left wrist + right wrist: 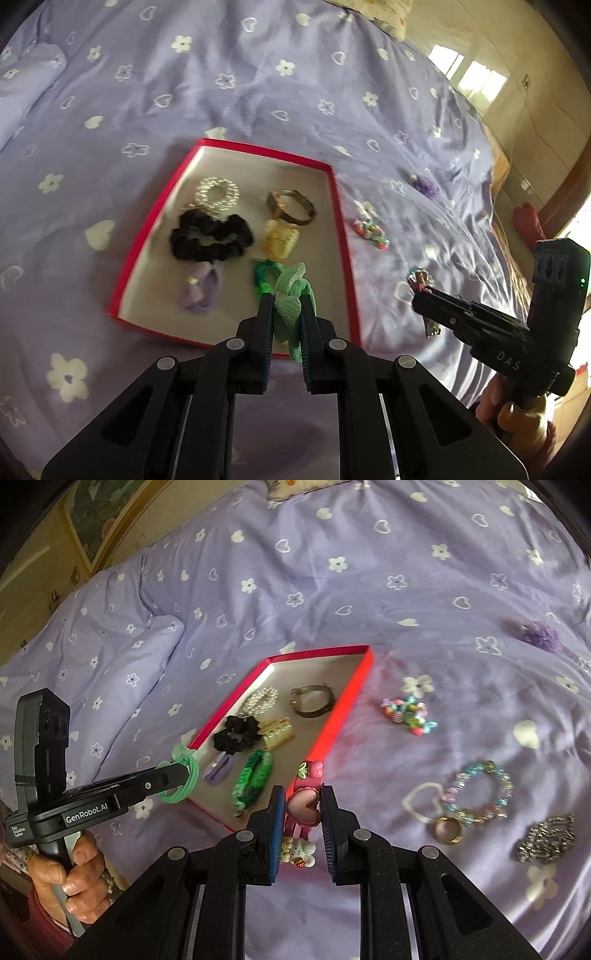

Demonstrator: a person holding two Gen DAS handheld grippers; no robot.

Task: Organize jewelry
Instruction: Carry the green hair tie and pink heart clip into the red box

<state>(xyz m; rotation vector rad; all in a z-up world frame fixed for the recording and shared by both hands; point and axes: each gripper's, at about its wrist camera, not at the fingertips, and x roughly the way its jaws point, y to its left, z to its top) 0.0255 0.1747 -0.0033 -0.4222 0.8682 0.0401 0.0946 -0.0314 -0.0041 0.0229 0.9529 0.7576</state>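
My left gripper [287,295] pinches the green hair tie [291,295]; the red tray [155,221] lies just ahead, probably below.

light: soft daylight, pretty bright | glare: window patches on floor [476,79] | blur: slight motion smear | edges: heavy fisheye warp, dark corners

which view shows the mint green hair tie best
The right wrist view: the mint green hair tie hangs in side view from the left gripper, its loops and knot clear. The left wrist view shows it close but blurred, bunched between the pads.
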